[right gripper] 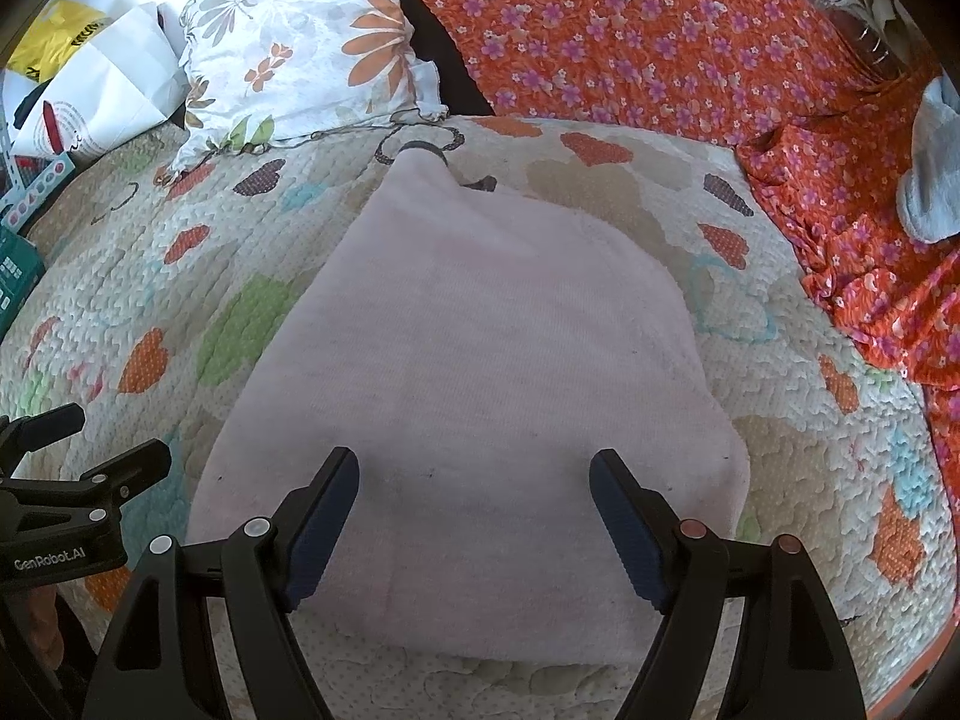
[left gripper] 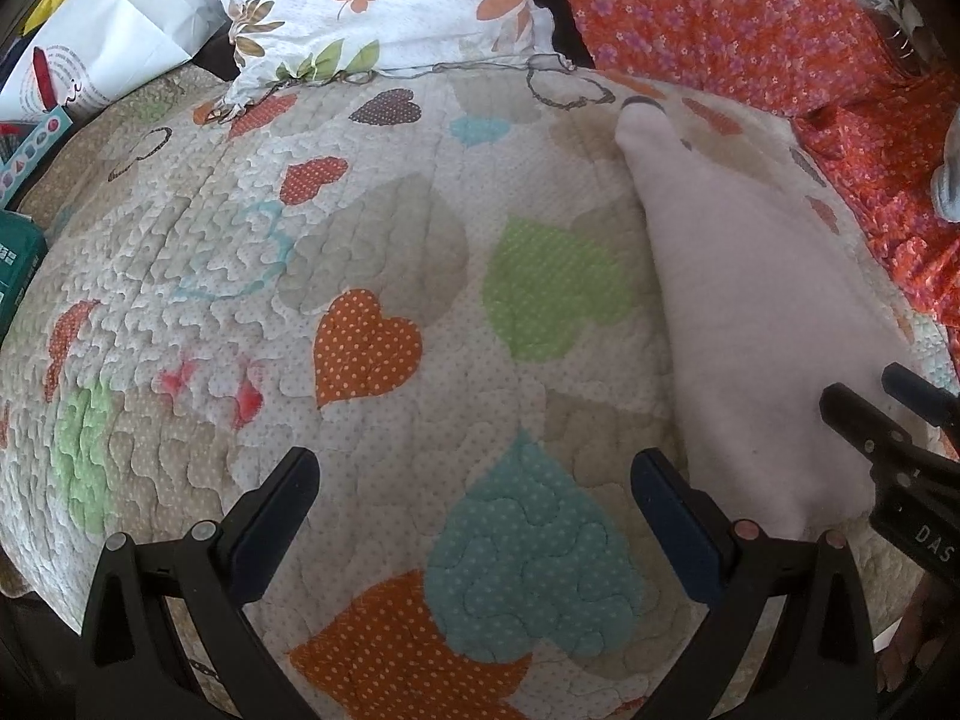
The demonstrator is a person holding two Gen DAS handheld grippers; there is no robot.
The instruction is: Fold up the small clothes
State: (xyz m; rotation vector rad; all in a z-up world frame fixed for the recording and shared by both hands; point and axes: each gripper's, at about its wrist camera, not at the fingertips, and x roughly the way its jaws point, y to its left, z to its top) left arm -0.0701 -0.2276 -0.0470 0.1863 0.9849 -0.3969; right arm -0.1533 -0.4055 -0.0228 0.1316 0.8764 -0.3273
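A pale pink small garment (right gripper: 480, 360) lies flat and folded on the heart-patterned quilt (right gripper: 780, 468); it also shows at the right of the left wrist view (left gripper: 750, 330). A dark trim peeks out at its far tip (right gripper: 423, 148). My right gripper (right gripper: 474, 480) is open, just above the garment's near part, holding nothing. My left gripper (left gripper: 474, 480) is open and empty over bare quilt (left gripper: 372, 276), left of the garment. The right gripper also shows at the right edge of the left wrist view (left gripper: 882, 396); the left gripper shows at the left edge of the right wrist view (right gripper: 90, 450).
A white floral pillow (right gripper: 300, 54) lies at the quilt's far edge. An orange floral sheet (right gripper: 660, 30) covers the back and right, with a grey-white cloth (right gripper: 930, 180) on it. White bags (right gripper: 114, 84) and a green box (right gripper: 15, 270) sit at the left.
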